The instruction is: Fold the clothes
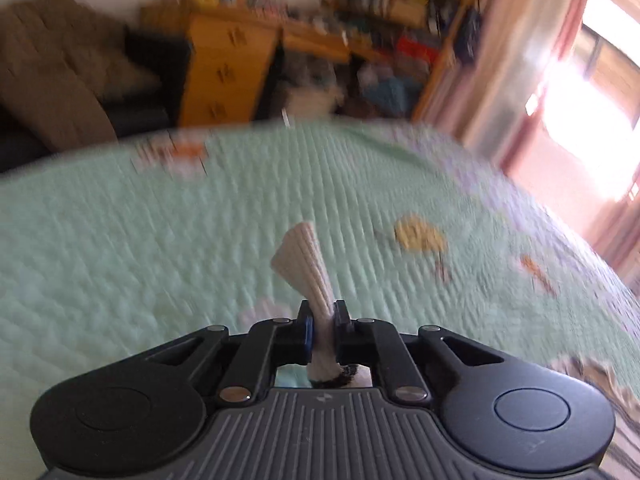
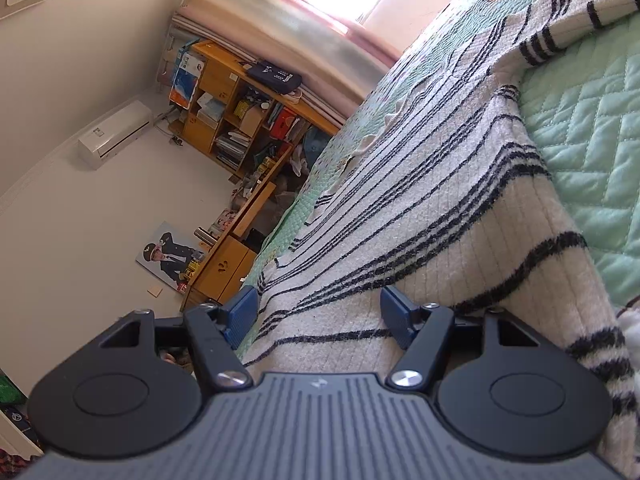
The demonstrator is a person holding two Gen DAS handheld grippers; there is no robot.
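A ribbed cream edge of the striped sweater (image 2: 420,208) is pinched in the clenched left claw (image 1: 322,322) above the green quilted bed (image 1: 120,240), while the rest of the garment is spread flat on the quilt. The right claw (image 2: 318,316) is held released, its pads straddling the fabric without pressing. For a clean fold, the far side should be gripped too, and the edge carried over evenly.
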